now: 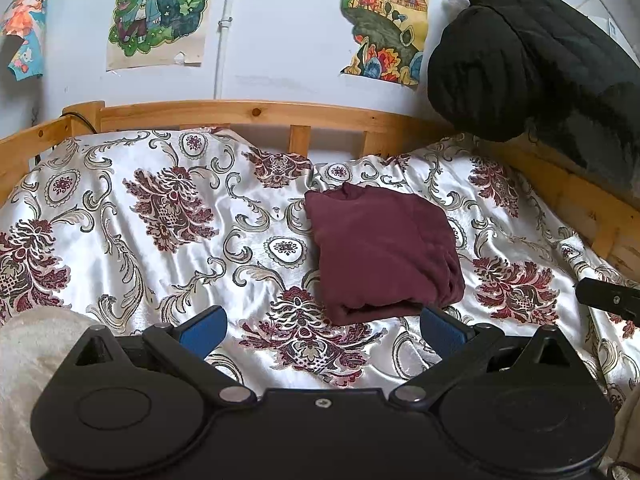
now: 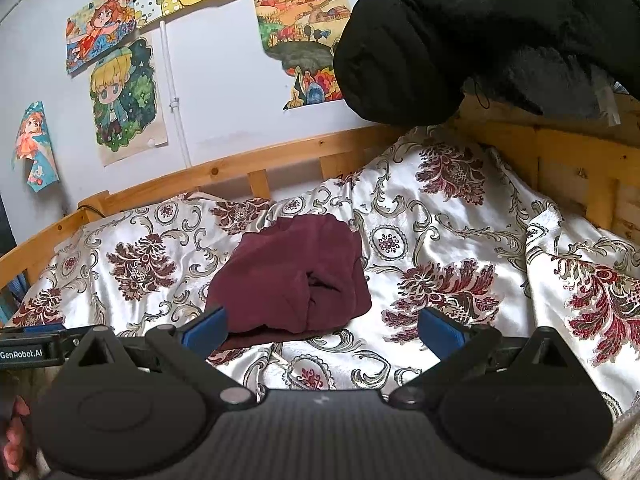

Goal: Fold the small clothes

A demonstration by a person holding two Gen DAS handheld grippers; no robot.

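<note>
A small maroon garment point(image 1: 380, 252) lies folded into a compact bundle on the patterned satin bedspread point(image 1: 140, 208), just ahead of both tools and touched by neither. From the left gripper point(image 1: 323, 326) it sits ahead and a little toward its right finger, the near folded edge just beyond the blue pads point(image 1: 204, 330). The jaws stand wide apart with only bedspread between them, holding nothing.

From the right gripper point(image 2: 323, 326) the same garment point(image 2: 292, 276) lies ahead and off toward its left finger, whose blue pad point(image 2: 206, 328) overlaps the bundle's near corner in view; whether it touches, I cannot tell. This tool too is spread wide and empty. A fold opening shows on the side of the bundle that faces it.

The tip of the right gripper point(image 1: 608, 300) pokes in at the far right of the left tool's view. Beyond the garment runs a wooden bed rail point(image 1: 240, 114), and above it a wall hung with coloured drawings point(image 1: 160, 12). A black padded coat point(image 2: 460, 36) hangs over the rail's right corner.
</note>
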